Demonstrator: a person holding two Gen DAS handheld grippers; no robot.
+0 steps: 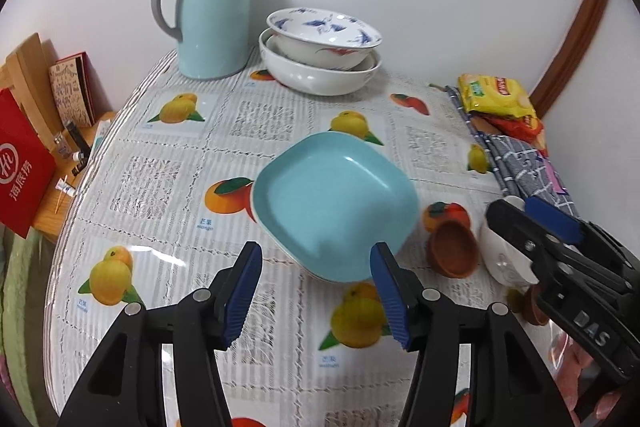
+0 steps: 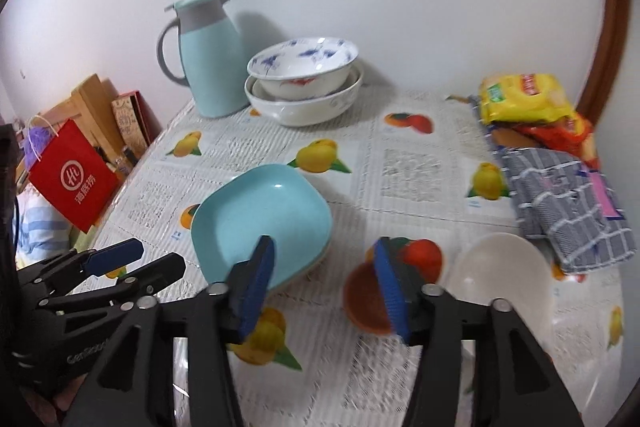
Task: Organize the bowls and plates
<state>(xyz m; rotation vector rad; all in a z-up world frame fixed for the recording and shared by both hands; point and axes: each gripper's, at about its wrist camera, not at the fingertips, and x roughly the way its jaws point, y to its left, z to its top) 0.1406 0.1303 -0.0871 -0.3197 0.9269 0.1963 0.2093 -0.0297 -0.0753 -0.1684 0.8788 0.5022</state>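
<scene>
A square turquoise plate (image 1: 336, 203) (image 2: 260, 223) lies mid-table on top of another plate whose rim shows beneath it. Right of it sit a small brown bowl (image 1: 454, 251) (image 2: 366, 301) and a small white bowl (image 1: 504, 259) (image 2: 500, 275). At the back, a blue-patterned bowl (image 1: 324, 35) (image 2: 304, 67) is nested in a larger white bowl (image 1: 320, 75) (image 2: 304, 107). My left gripper (image 1: 316, 259) hangs open above the plate's near corner, holding nothing. My right gripper (image 2: 324, 249) is open over the gap between plate and brown bowl, also holding nothing.
A pale blue jug (image 1: 208, 15) stands at the back left by the wall. Yellow and red snack packets (image 2: 524, 103) and a checked cloth (image 2: 568, 203) lie along the right side. A red paper bag (image 2: 72, 175) and boxes sit beyond the table's left edge.
</scene>
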